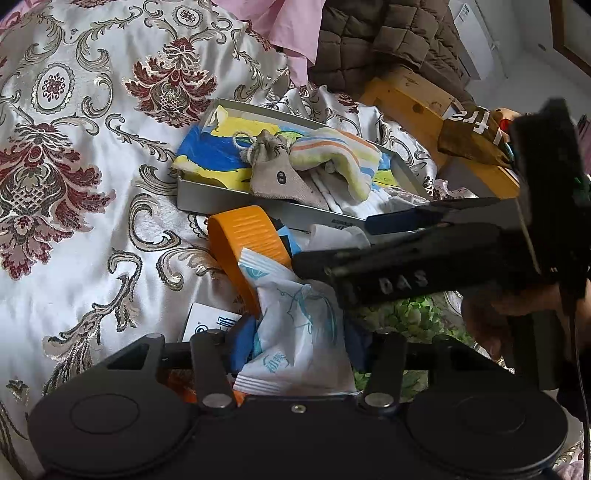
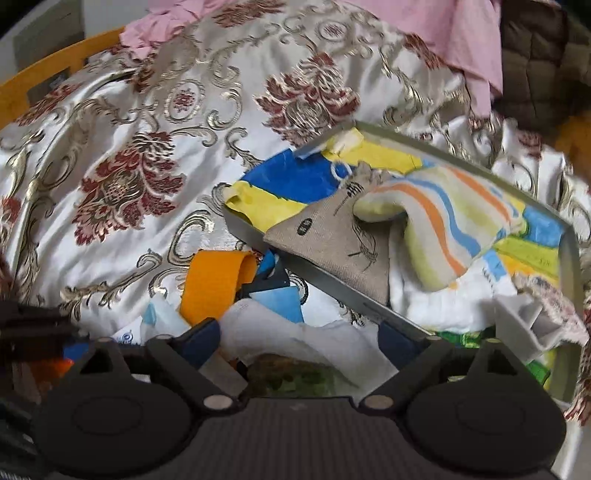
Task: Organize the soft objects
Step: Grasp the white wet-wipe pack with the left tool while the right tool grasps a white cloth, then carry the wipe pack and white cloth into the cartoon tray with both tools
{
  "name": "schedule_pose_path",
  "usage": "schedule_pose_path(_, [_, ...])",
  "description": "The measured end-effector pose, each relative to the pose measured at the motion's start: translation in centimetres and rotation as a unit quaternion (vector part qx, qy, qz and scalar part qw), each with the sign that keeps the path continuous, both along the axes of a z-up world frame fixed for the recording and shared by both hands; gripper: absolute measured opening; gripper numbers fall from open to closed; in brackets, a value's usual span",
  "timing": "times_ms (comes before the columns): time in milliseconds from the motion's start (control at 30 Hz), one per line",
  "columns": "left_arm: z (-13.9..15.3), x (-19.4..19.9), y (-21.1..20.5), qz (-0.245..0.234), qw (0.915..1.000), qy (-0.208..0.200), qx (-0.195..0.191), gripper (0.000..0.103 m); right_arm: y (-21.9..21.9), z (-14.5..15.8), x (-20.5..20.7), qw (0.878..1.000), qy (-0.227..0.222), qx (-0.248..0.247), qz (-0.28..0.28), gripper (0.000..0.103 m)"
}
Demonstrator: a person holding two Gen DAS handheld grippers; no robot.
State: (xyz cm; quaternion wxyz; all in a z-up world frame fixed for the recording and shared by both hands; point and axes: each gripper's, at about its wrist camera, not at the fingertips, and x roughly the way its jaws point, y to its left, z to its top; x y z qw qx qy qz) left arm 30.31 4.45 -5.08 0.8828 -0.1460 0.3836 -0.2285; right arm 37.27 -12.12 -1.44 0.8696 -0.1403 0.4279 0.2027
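A grey metal tray (image 1: 207, 201) (image 2: 343, 291) lies on the patterned bed cover. In it are a beige drawstring pouch (image 1: 273, 173) (image 2: 332, 232), a pastel striped sock (image 1: 340, 155) (image 2: 443, 221) and white cloth over a blue-yellow sheet. My left gripper (image 1: 295, 343) holds a white tissue packet (image 1: 299, 332) between its blue fingers. My right gripper (image 2: 299, 339) reaches in from the right in the left wrist view (image 1: 369, 240); its fingers stand apart around a white cloth (image 2: 295, 339) near the tray's front edge.
An orange band (image 1: 243, 236) (image 2: 214, 288) and blue paper scraps (image 2: 280, 299) lie by the tray. A green leafy cloth (image 1: 406, 314) is below. A pink cloth (image 1: 284, 33), a brown quilted jacket (image 1: 388, 40) and a wooden bed frame (image 1: 410, 99) are at the back.
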Motion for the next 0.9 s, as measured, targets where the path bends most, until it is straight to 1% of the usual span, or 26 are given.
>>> schedule_pose_path(67, [0.1,0.1,0.1,-0.001,1.0000,0.003,-0.003,0.052,-0.1,-0.2,0.4,1.000,0.014,0.000,-0.008,0.088])
schedule_pose_path(167, [0.1,0.2,0.4,0.001,0.9998,0.012,-0.014,0.050,-0.2,-0.6,0.7,0.999,0.034,0.002,-0.021,0.082])
schedule_pose_path(233, [0.1,0.4,0.9,0.004,0.9994,0.022,-0.026,0.047,-0.3,-0.6,0.7,0.999,0.043,0.005,-0.027,0.079])
schedule_pose_path(367, [0.0,0.8,1.6,0.015,0.9983,0.039,-0.042,0.043,-0.4,-0.5,0.8,0.997,0.063,0.017,-0.041,0.064])
schedule_pose_path(433, [0.0,1.0,1.9,0.018,0.9975,0.050,-0.048,0.042,-0.2,-0.6,0.7,0.997,0.063,0.007,-0.046,0.059])
schedule_pose_path(567, [0.0,1.6,2.8,0.026,0.9944,0.077,-0.067,0.041,-0.4,-0.5,0.4,0.996,0.062,0.015,-0.057,0.058])
schedule_pose_path(667, [-0.2,2.0,3.7,0.040,0.9902,0.098,-0.090,0.041,-0.7,-0.1,0.1,0.996,0.058,0.025,-0.066,0.054])
schedule_pose_path(733, [0.0,2.1,4.3,0.048,0.9888,0.100,-0.101,0.040,-0.8,0.4,-0.2,0.996,0.050,0.029,-0.066,0.048])
schedule_pose_path(800, [0.6,2.0,4.8,0.054,0.9893,0.088,-0.103,0.040,-0.9,0.9,-0.6,0.997,0.039,0.032,-0.064,0.035])
schedule_pose_path(833, [0.9,2.1,5.0,0.057,0.9895,0.079,-0.107,0.040,-0.9,1.2,-0.8,0.997,0.034,0.033,-0.064,0.031])
schedule_pose_path(867, [1.2,2.0,5.3,0.061,0.9895,0.069,-0.111,0.040,-0.9,1.5,-0.9,0.997,0.030,0.034,-0.063,0.023])
schedule_pose_path(900, [1.4,2.1,5.5,0.064,0.9892,0.060,-0.117,0.040,-0.9,1.7,-1.0,0.997,0.026,0.034,-0.061,0.018])
